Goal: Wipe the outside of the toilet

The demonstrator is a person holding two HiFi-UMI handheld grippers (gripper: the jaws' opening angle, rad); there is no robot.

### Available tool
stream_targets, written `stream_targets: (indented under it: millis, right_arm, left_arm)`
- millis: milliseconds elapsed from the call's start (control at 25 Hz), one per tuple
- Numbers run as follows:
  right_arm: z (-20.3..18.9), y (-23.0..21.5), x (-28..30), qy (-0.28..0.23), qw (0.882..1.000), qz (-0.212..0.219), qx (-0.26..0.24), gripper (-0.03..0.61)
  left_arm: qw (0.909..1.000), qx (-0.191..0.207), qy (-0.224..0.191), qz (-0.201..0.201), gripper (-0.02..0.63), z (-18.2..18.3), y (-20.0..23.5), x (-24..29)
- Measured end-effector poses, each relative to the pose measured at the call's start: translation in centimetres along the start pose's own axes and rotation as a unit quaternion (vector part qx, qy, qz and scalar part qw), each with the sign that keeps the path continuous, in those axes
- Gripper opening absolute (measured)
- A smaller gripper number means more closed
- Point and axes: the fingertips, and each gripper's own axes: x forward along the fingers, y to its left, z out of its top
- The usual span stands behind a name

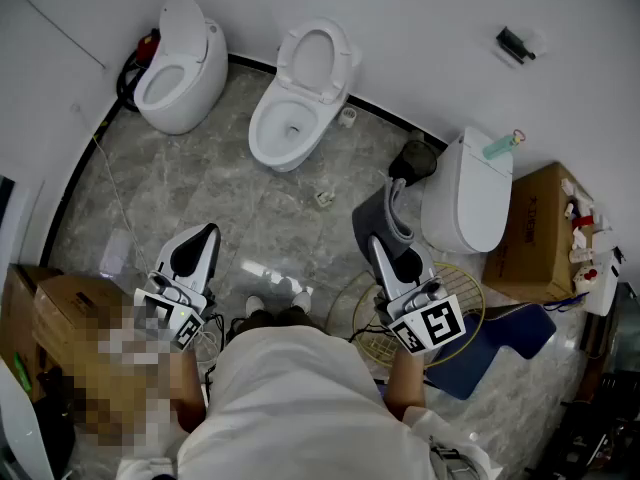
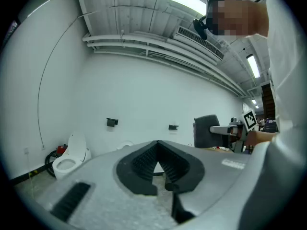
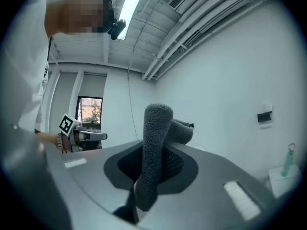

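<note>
Head view: left claw [image 1: 205,236] and right claw [image 1: 383,248] are both pointing forward over the marble floor [image 1: 250,208]. A grey cloth [image 1: 372,216] is hanging from the right claw's tip. The closed-lid toilet [image 1: 468,193] is standing just right of that claw. Two open toilets are sitting farther ahead by the wall.

Left gripper view: left claw [image 2: 157,147] is pinched narrow, tips meeting, nothing between them. An open toilet [image 2: 67,162] is showing far left of it.

Right gripper view: right claw [image 3: 152,157] is clamping the cloth [image 3: 156,138], which is sticking up past the jaws. The toilet's white top [image 3: 282,180] is showing low at right.
</note>
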Motion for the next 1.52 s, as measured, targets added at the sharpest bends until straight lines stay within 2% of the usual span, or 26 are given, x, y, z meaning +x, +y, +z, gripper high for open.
stream_targets:
  millis: [1040,1520]
  right_arm:
    - [-0.1,-1.1,-0.1,-0.019,1.0,-0.017,0.014,0.058]
    - [-0.7,-5.6,0.1,-0.023,0.999,-0.016,0.017,0.058]
  left_arm:
    - [0.9999,0.004,0.005,0.011,-0.002,-0.4,0.0,-0.5]
    - [0.9997,0.016,0.012,0.015,-0.002,-0.6,-1.0,3.6]
